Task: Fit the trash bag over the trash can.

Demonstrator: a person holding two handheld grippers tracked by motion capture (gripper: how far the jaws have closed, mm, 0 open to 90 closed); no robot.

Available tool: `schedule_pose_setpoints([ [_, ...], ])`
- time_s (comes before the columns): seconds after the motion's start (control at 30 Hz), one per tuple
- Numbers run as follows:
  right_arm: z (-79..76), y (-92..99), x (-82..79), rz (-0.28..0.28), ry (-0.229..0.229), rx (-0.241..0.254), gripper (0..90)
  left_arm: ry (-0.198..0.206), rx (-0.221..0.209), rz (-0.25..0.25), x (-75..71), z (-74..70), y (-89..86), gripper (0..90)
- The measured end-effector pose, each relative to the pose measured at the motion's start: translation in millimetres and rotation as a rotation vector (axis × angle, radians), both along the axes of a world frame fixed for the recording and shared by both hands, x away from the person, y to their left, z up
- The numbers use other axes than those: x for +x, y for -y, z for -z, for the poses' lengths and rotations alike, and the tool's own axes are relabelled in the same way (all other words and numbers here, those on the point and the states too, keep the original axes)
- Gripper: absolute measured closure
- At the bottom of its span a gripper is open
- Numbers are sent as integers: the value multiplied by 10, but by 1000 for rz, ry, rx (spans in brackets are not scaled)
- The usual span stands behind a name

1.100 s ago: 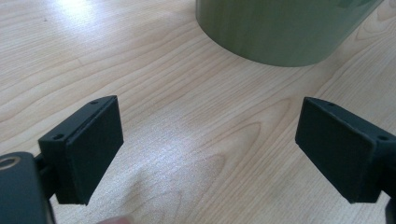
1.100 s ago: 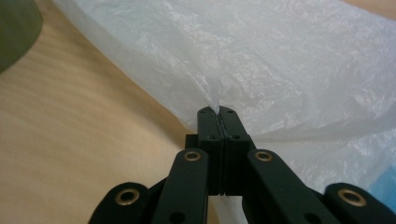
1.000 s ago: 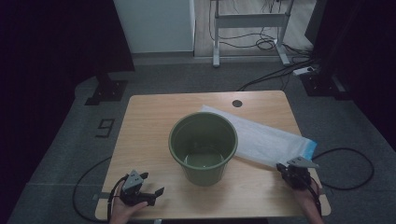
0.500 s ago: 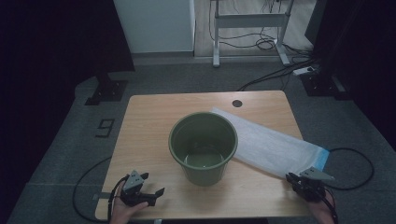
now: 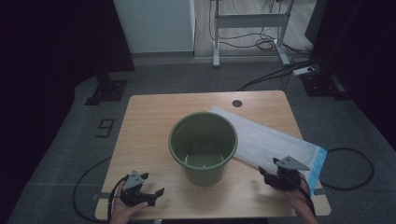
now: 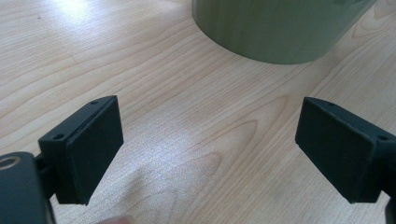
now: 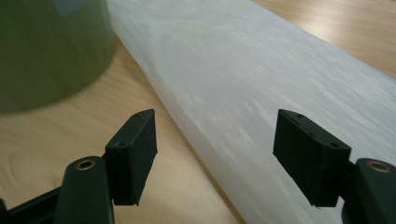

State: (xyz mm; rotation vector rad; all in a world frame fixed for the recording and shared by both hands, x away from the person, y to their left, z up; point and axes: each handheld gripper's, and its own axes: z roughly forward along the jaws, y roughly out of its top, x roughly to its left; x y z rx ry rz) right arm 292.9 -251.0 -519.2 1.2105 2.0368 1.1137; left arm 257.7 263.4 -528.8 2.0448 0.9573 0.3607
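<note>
Right gripper (image 5: 267,176), jaws just opened wide, hovers beside white bag (image 5: 275,140); left gripper (image 5: 152,186) wide

One bucket (image 5: 203,148), one bag (image 5: 273,140)

Two black grippers are seen at the lower edge of the high view. The left gripper (image 5: 156,192), lower left, and the right gripper (image 5: 263,172), lower right, are each topped by a grey three-cornered plate, and a black cable is trailed from each. Flat rectangular black pads (image 7: 133,154) with small screw holes are shown in the gripper views, on arms with brass-ringed holes.
</note>
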Motion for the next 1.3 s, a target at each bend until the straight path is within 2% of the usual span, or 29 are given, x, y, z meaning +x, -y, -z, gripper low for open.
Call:
schedule_pose_setpoints([
  [0.17,58,-280,320,-33,-37,33,263,1,-5,-4,4,-5,-26,73],
  [0.3,135,-468,517,-45,-64,34,254,3,-10,-4,2,-7,-35,73],
  [0.37,154,-511,551,-48,-71,28,250,3,-10,-4,4,-7,-37,73],
  [0.4,184,-599,609,-55,-79,16,246,3,-11,-4,5,-7,-38,73],
  [0.67,248,-781,749,-67,-90,2,254,6,-14,-6,5,-14,-54,73],
  [1.03,336,-838,813,-39,-121,-32,338,5,-15,-13,6,-12,-69,73],
  [1.17,339,-841,825,-26,-127,-37,407,5,-14,-13,3,-12,-70,73],
  [1.2,341,-829,832,-22,-131,-39,465,6,-16,-15,0,-13,-74,73],
  [1.23,341,-829,832,-22,-131,-39,465,6,-16,-15,0,-13,-74,73],
  [1.3,338,-817,832,-20,-128,-38,532,8,-13,-21,-1,-16,-79,72],
])
